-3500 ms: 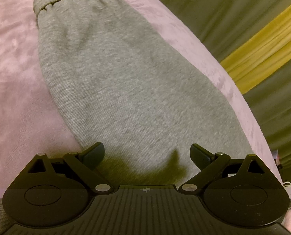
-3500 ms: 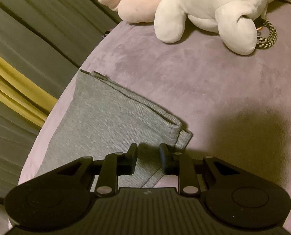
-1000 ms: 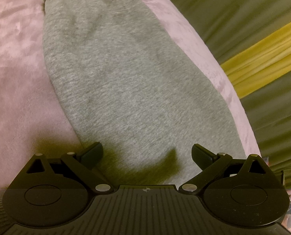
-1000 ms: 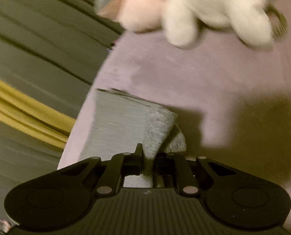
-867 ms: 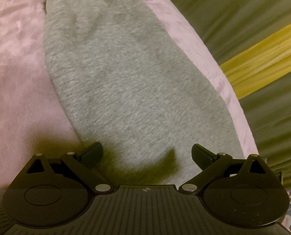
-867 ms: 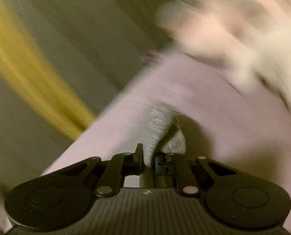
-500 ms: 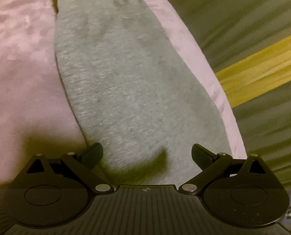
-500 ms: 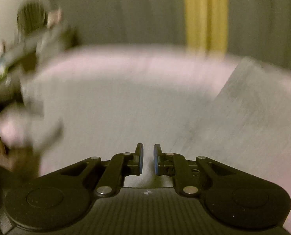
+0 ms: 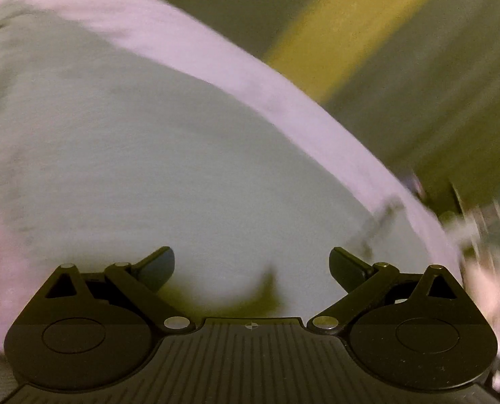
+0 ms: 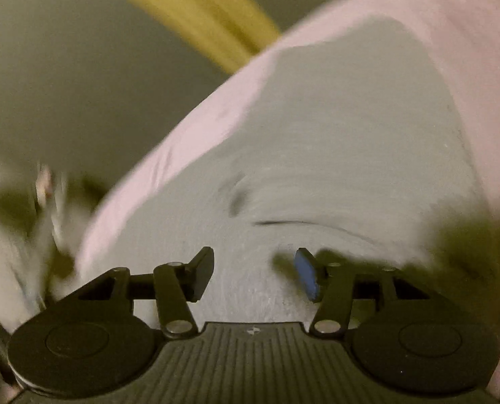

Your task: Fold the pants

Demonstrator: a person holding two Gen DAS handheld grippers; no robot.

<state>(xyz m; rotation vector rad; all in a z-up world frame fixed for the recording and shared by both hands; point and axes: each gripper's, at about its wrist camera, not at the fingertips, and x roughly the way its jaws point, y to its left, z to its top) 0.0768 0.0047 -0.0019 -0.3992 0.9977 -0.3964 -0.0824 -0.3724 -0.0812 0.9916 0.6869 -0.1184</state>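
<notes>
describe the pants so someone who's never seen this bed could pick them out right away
Start with the pale pinkish-purple bed cover that fills most of both wrist views. The pants lie flat on it near its edge by the drapes: one broad slab of light grey knit. They are the only grey cloth on that pink cover.

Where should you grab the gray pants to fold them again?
Probably the near edge of the gray pants, pinched from the camera's side by the right gripper. Its opening fingers hover there, empty, and the cloth lies flat on the pink bed cover.
</notes>
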